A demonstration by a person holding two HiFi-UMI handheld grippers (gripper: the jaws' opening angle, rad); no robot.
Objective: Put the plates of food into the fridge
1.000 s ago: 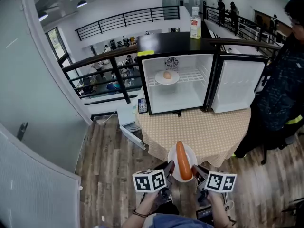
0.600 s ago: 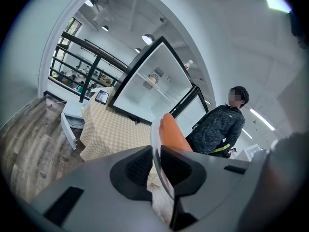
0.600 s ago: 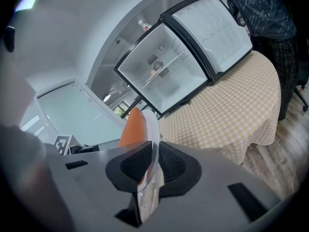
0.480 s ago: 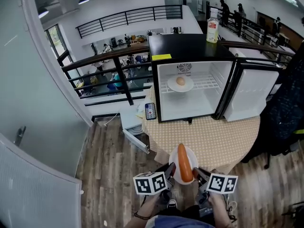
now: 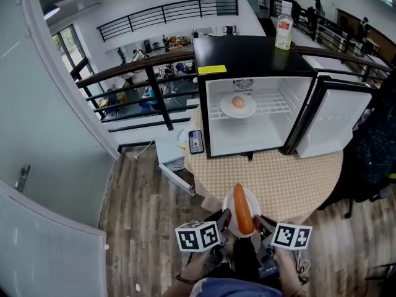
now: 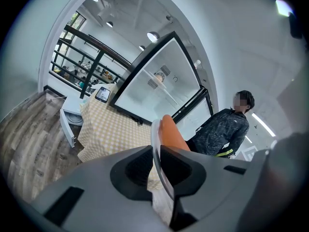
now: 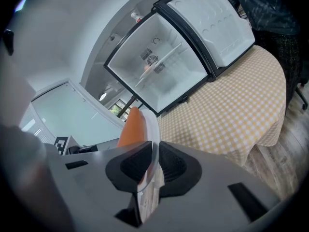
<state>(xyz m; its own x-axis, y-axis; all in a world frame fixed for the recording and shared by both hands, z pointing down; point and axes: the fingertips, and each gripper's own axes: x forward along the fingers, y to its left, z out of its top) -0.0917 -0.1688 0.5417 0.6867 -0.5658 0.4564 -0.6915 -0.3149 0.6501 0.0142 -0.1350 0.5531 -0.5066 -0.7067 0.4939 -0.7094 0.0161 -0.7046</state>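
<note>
Plate (image 5: 228,205) nearer fridge (image 5: 250,136) vs. before (still gripped).

Round table (image 5: 278,179) under a yellow-and-white checked cloth, standing on a wood-plank floor (image 5: 141,218). Smartphone (image 5: 195,141) propped upright at the cloth's far left edge, screen toward the head view. Clear bottle (image 5: 284,18) with a pale label, upright, at upper right of the head view. Dark handrail with balusters (image 5: 136,72) runs behind the table; a second black railing (image 5: 167,14) lines the far balcony. Low white unit (image 5: 170,158), possibly a drawer box, sits on the floor just beside the table's left side. Person in a dark jacket (image 5: 378,144) stands at the table's right.
</note>
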